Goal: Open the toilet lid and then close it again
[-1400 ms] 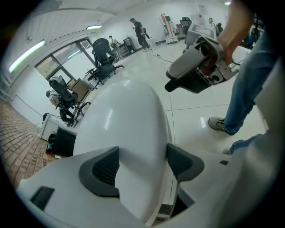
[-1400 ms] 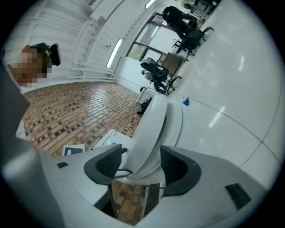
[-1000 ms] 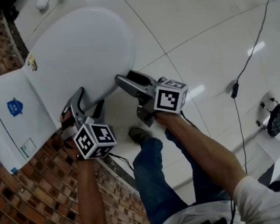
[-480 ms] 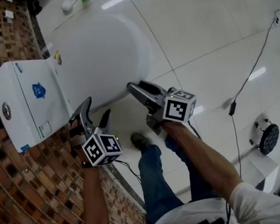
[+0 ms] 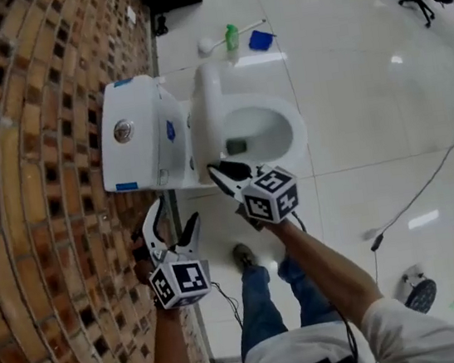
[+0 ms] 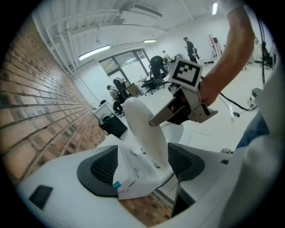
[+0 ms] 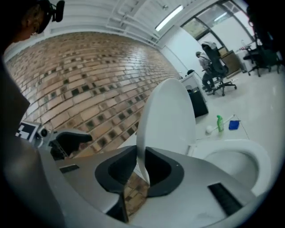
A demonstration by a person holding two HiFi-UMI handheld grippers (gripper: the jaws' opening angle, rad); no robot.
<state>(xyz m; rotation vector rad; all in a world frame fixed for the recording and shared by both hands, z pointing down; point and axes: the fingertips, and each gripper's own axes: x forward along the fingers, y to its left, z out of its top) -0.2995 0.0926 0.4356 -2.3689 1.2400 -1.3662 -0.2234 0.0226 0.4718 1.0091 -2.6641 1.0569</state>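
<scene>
The toilet lid point(image 5: 207, 112) stands upright at the far side of the bowl point(image 5: 281, 139), just beside the tank point(image 5: 132, 135), with the bowl fully exposed. The opening half of the task therefore appears complete or all but complete, and the closing half is not yet begun: the lid must be swung back down over the bowl. The right tongs point(image 5: 216, 170) are at the near end of the raised lid. Their jaws have just been closing and now stand almost together, and the right gripper view shows the thin edge of the lid between the pads point(image 7: 115, 171), which appear to clamp it. This grip looks suited to guiding the lid down under control. The left tongs point(image 5: 176, 210) hang to the left of the toilet, close to the brick wall point(image 5: 37, 203) and apart from the lid and tank. Their jaws stand wide apart and hold nothing: the left gripper view shows only the tank and the lid well beyond the gap, untouched. The toilet stands on the pale tiled floor point(image 5: 363, 73).
</scene>
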